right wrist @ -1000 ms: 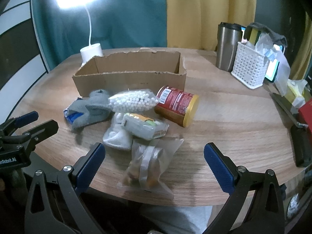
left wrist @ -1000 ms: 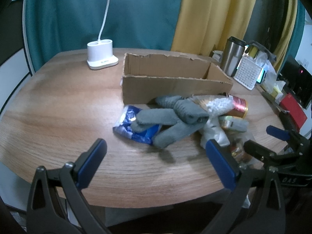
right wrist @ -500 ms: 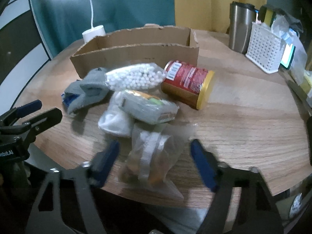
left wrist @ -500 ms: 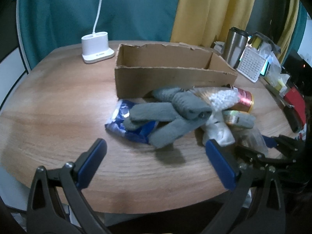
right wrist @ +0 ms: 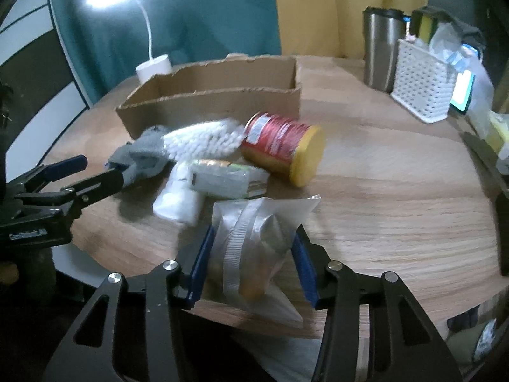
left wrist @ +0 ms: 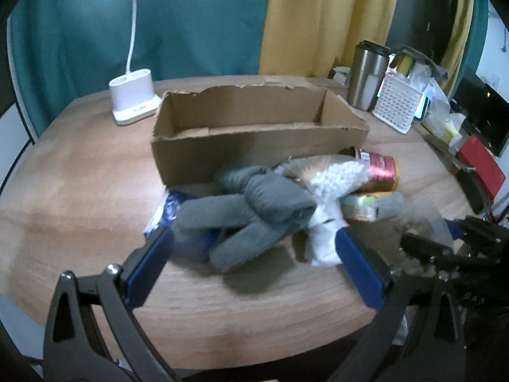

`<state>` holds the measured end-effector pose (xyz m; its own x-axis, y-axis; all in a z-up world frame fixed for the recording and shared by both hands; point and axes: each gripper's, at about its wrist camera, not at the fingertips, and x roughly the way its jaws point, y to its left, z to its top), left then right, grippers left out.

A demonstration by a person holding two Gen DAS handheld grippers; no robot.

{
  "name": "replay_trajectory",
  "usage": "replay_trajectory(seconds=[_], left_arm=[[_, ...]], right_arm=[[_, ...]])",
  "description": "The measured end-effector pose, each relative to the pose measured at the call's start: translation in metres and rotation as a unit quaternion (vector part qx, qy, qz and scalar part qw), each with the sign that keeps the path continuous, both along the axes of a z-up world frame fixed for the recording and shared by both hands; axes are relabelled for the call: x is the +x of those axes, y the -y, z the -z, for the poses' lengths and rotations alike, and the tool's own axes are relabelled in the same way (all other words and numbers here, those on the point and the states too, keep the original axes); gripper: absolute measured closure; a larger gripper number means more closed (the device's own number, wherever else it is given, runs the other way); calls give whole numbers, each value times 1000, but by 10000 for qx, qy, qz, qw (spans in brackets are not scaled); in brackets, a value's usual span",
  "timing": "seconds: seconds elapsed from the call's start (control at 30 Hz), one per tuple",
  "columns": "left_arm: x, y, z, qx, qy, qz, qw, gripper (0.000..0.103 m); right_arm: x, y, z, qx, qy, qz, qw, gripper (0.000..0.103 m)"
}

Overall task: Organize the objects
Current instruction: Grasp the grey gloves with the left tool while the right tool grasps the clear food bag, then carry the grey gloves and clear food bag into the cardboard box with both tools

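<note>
1. Right gripper [right wrist: 253,262]: lower centre of the right wrist view, jaws pinching a clear plastic bag [right wrist: 254,245] at the near edge of the wooden surface [right wrist: 397,197].
2. Left gripper [left wrist: 254,265]: lower centre of the left wrist view, jaws spread wide, nothing between them, just short of the grey gloves [left wrist: 251,210].
3. Cardboard box [left wrist: 254,133]: centre, open-topped, behind the pile.
4. Red can [right wrist: 283,148]: on its side, beside a bag of white cotton swabs [right wrist: 200,140].
5. White lamp base [left wrist: 133,100]: upper left.
</note>
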<state>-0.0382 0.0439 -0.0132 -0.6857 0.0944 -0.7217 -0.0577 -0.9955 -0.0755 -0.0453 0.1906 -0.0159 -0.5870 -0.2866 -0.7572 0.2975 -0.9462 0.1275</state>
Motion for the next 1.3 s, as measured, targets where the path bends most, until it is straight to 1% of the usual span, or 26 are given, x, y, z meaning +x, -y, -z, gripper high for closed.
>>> replay_trajectory(seconds=[0.17, 0.4, 0.53, 0.7, 0.8, 0.87, 1.03, 1.1, 1.13, 1.17, 1.23, 1.3], left_arm=[[-10, -4, -5, -20, -22, -83, 10000, 1], [-27, -5, -10, -43, -20, -248, 9997, 1], [-43, -3, -6, -36, 80, -368, 9993, 1], [-60, 0, 0, -176, 161, -463, 9986, 1], [-68, 0, 4, -176, 275, -487, 9983, 2], [-74, 0, 8, -188, 367, -491, 9979, 8], [-85, 1, 20, -164, 633, -465, 9968, 11], [-88, 1, 25, -82, 725, -443, 9964, 16], [-89, 2, 28, -50, 787, -432, 9960, 25], [-90, 3, 31, 25, 853, -398, 9956, 31], [-90, 4, 34, 138, 927, -351, 9950, 36], [-89, 2, 36, 133, 935, -278, 9951, 43]], right_arm=[[0, -16, -16, -97, -205, 123, 9997, 53], [-14, -33, -24, -150, -290, 175, 9993, 53], [-23, -45, -27, -194, -330, 245, 9990, 53], [-37, -56, -29, -258, -347, 307, 9986, 53], [-46, -59, -28, -288, -330, 289, 9986, 53], [-53, -59, -28, -306, -318, 264, 9987, 53], [-66, -60, -28, -340, -313, 219, 9987, 53], [-70, -60, -26, -334, -293, 206, 9988, 53], [-72, -60, -25, -332, -284, 203, 9988, 53], [-74, -60, -24, -331, -265, 196, 9989, 53], [-77, -59, -22, -328, -244, 194, 9990, 53], [-79, -58, -21, -321, -227, 188, 9991, 53]])
